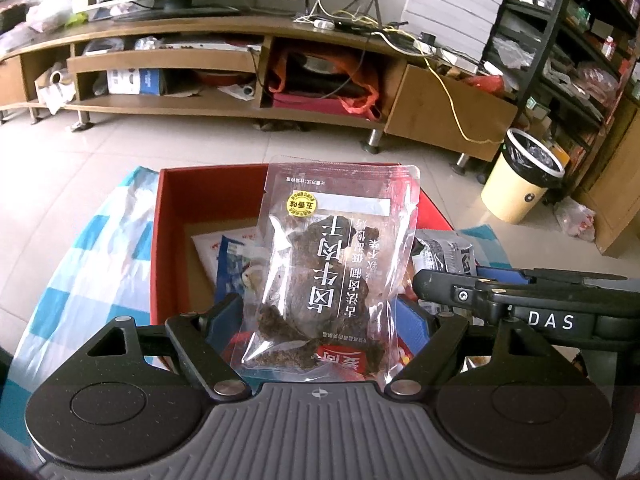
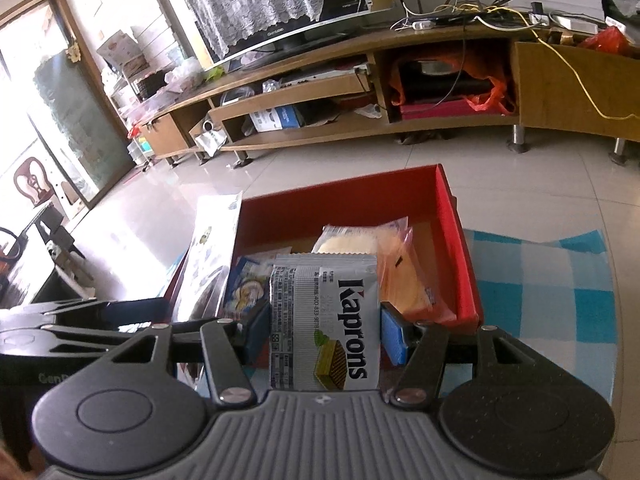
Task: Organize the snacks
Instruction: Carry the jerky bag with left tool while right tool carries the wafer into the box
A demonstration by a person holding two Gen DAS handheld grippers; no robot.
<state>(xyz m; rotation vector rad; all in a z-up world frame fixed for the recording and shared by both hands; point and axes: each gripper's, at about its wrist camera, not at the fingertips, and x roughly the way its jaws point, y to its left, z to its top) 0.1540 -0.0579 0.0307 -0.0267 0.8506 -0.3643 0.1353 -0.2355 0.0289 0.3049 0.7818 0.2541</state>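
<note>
Both my hand-held grippers hold snack packs over the red box (image 1: 172,240).
Left hand-held gripper (image 1: 320,320) clamps a clear beef jerky pouch (image 1: 332,264); right hand-held gripper (image 2: 324,328) pinches a silver Kaprons wafer pack (image 2: 324,320), printed upright.

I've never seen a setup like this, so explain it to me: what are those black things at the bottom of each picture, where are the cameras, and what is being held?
A person holds two hand-held grippers, each with a fisheye camera looking along its fingers.

The left gripper holds a clear beef jerky pouch. The right gripper is shut on a grey Kaprons wafer packet.

Both hang over a red box that already holds other snack packets. It stands on a blue-checked cloth. Behind is a wooden TV stand.
</note>
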